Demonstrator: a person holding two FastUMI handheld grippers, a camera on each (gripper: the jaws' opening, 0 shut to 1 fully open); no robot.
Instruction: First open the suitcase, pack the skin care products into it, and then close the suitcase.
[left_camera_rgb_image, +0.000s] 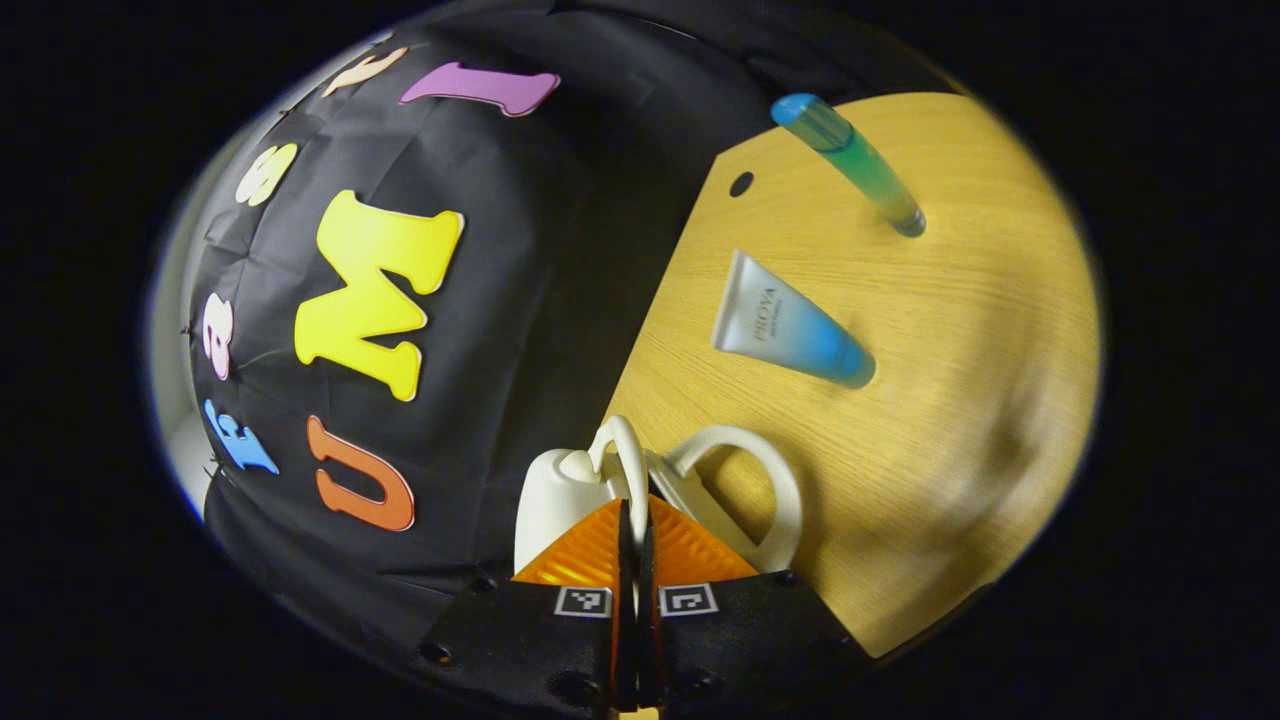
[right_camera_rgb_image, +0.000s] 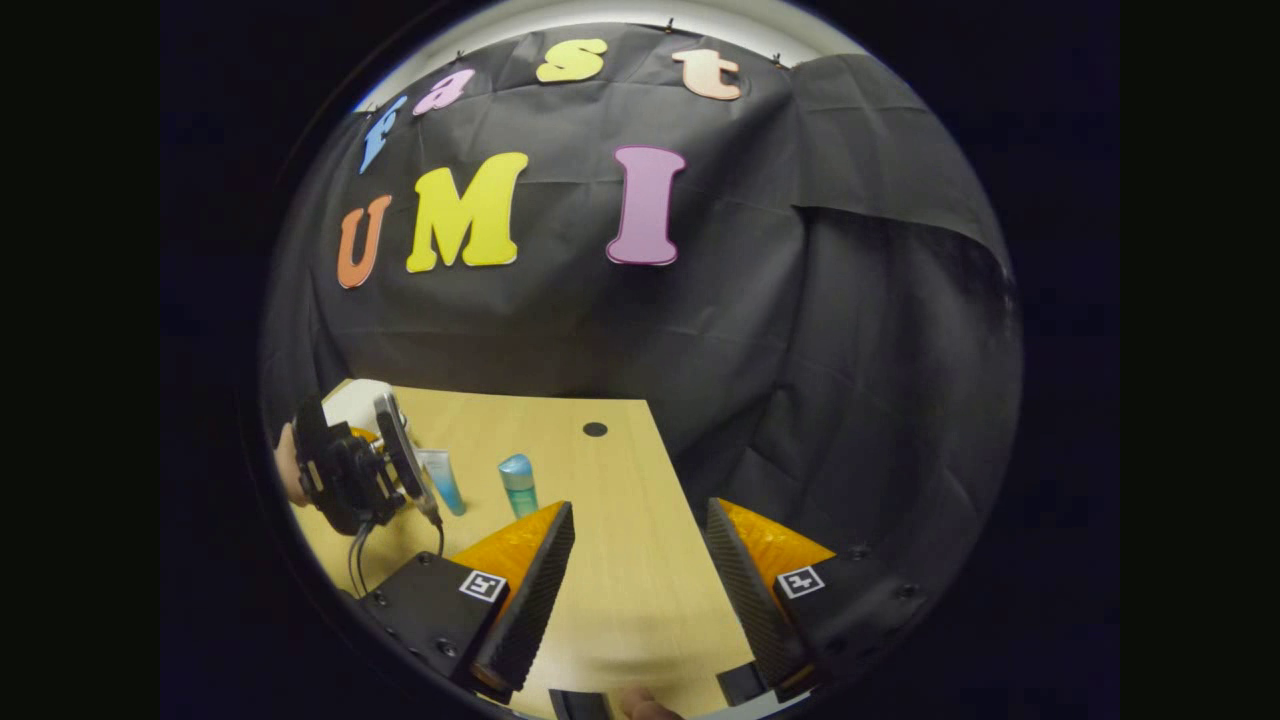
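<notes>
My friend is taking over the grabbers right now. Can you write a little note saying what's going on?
Left gripper: shut on the white handle of the white suitcase, at the wooden table's edge.
Right gripper: open, holds nothing, over the table.
Products: the blue-capped tube and the blue-green bottle both stand on the table, unpacked.
Done: handle gripped; whether the case is open can't be told.
Left: open it, pack both products, close it.

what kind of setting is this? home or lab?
Looks like a staged recording booth, not a home: black cloth wall draped behind a bare wooden table, with just two skincare tubes and a white handled item laid out.
</notes>
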